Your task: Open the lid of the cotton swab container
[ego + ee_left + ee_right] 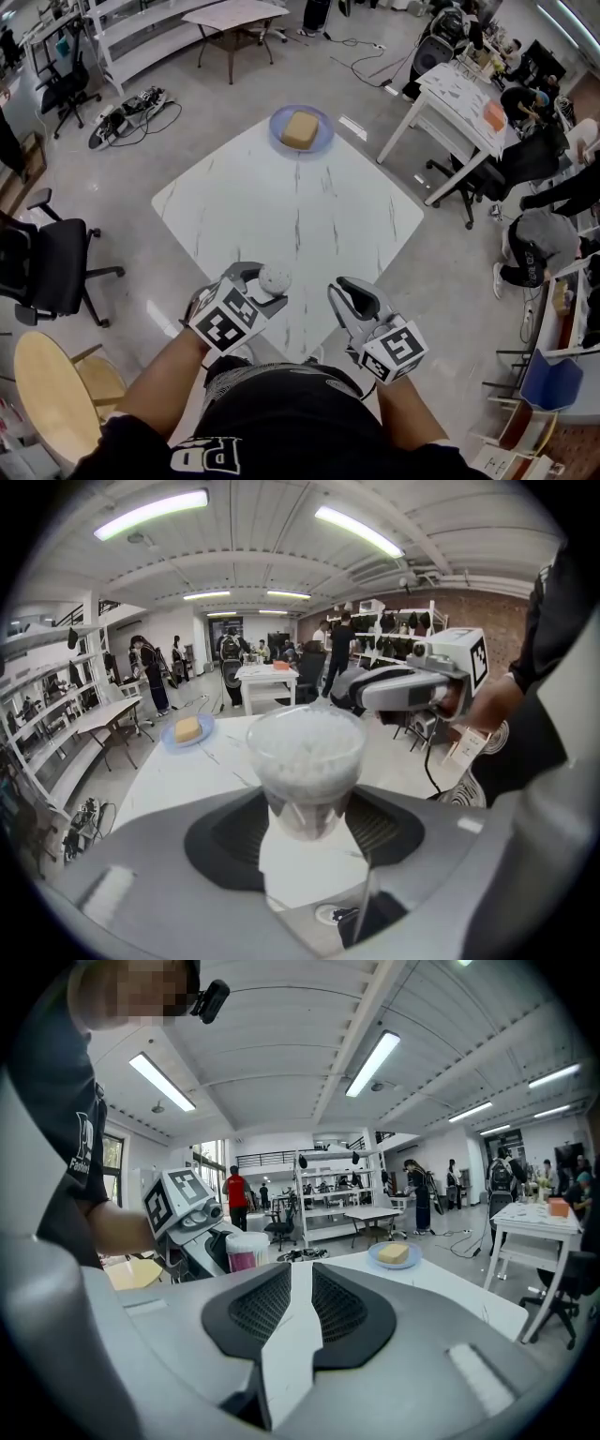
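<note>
1. At the near corner of the table, right in front of you, your left gripper is clamped on the cotton swab container. Both pads press the clear body low down. The swab-filled upper part and the lid stand free above the jaws.
2. Hold that grip firm and the container upright. The top looks closed, though the clear plastic makes this hard to confirm, so I judge the lid is yet to come off. A slack hold would likely let the body twist or tip when you pull.
3. Just to the right, over the same corner, your right gripper is empty. Its jaws stand only a narrow slit apart, with nothing between them, and they touch nothing. The container sits off to the left of the line they point along, near but apart.
4. That slit looks too narrow for the lid. My judgement is that you should spread the jaws wider, swing them toward the container and take the lid by its rim only, above the left pads. Then pull straight up rather than sideways.
5. At the far corner of the table, a blue plate carries a yellowish block. It is well apart from your work and needs no attention.
</note>
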The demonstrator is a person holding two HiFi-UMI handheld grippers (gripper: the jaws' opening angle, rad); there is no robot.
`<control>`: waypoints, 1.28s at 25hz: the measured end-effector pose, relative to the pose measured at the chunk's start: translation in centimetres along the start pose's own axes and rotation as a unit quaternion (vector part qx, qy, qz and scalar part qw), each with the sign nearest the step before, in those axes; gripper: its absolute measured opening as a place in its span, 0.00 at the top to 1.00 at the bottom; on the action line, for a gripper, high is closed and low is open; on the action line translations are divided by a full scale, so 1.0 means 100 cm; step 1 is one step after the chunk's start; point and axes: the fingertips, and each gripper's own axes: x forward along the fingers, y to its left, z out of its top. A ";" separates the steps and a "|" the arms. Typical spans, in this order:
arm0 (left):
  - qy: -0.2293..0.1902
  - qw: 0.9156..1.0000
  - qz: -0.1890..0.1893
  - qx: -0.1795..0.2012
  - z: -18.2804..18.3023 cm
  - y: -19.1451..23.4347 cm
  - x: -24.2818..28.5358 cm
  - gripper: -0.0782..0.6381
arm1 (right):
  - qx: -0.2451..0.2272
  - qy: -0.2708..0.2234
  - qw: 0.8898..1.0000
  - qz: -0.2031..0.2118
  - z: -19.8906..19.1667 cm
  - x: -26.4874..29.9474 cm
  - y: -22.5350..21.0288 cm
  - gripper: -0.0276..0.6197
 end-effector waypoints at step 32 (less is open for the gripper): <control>0.017 0.996 -0.062 0.064 -0.001 -0.031 0.001 0.46 | -0.084 0.004 0.987 0.139 0.026 -0.002 0.047 0.68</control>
